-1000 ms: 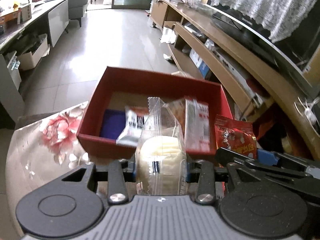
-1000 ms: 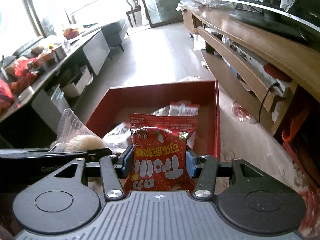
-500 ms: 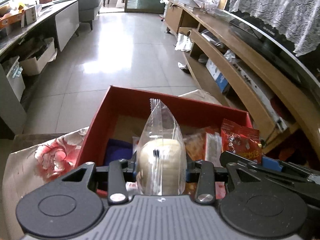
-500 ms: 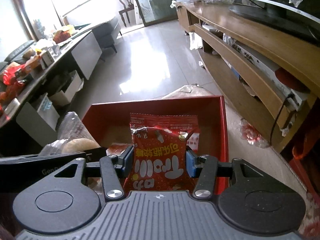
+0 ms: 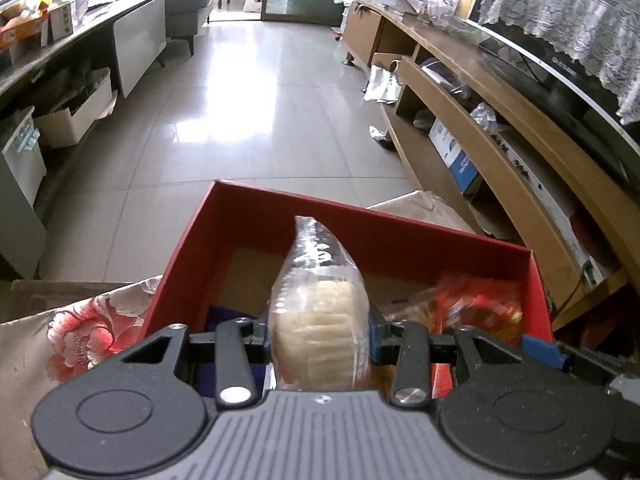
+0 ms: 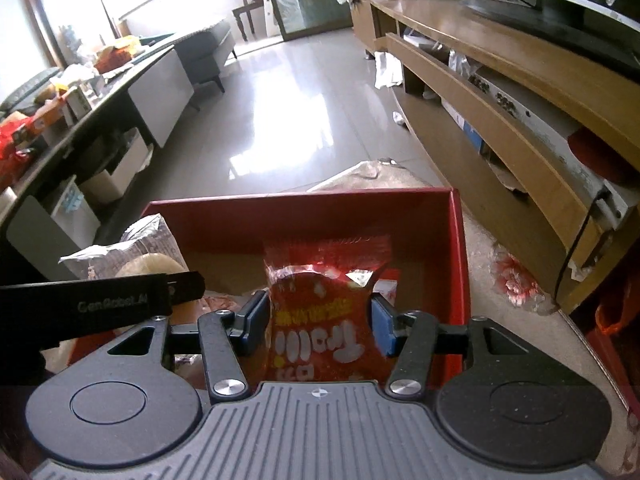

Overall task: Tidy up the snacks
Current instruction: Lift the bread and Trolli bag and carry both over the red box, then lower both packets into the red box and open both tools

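My left gripper (image 5: pixel 318 326) is shut on a clear bag holding a pale round bun (image 5: pixel 316 316), held upright over the near part of the red box (image 5: pixel 360 224). In the right wrist view my right gripper (image 6: pixel 320 322) is shut on a red snack packet (image 6: pixel 326 320) with white lettering, also over the red box (image 6: pixel 304 208). The bun bag (image 6: pixel 148 256) and the left gripper's black body show at the left of that view. The red packet (image 5: pixel 476 308) appears blurred at the right inside the box in the left wrist view.
The box sits on a cloth with a red flower print (image 5: pixel 76 340). A dark blue item (image 5: pixel 218 316) lies in the box. A wooden TV shelf (image 5: pixel 500 152) runs along the right; a grey counter (image 5: pixel 132 40) and cardboard boxes stand at the left. Shiny tiled floor lies beyond.
Both grippers have moved forward over the red box with their snacks still held. The box now lies closer beneath them and its near wall has dropped out of sight.
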